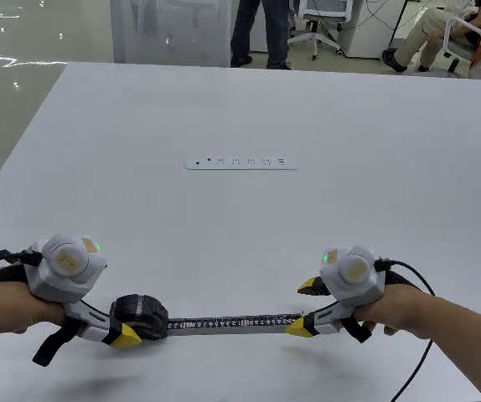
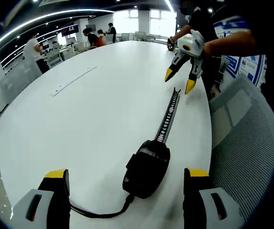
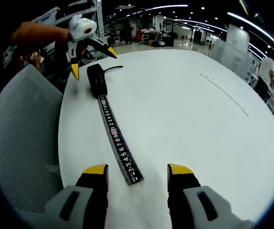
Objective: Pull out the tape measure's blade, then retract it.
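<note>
A black tape measure [image 1: 140,315] lies near the table's front edge, its blade [image 1: 236,322] drawn out flat to the right. My left gripper [image 1: 133,325] is open around the case without touching it; in the left gripper view the case [image 2: 146,167] sits between the wide-apart yellow tips of my left gripper [image 2: 126,173], with a black strap trailing behind. My right gripper [image 1: 303,306] is open at the blade's free end. In the right gripper view the blade tip [image 3: 134,180] lies between the spread tips of my right gripper [image 3: 137,169], untouched.
The white table [image 1: 240,234] carries a flat white strip with sockets [image 1: 240,162] in its middle. A grey mesh chair [image 2: 242,129] stands close at the near edge. People and office chairs [image 1: 320,25] are beyond the far edge.
</note>
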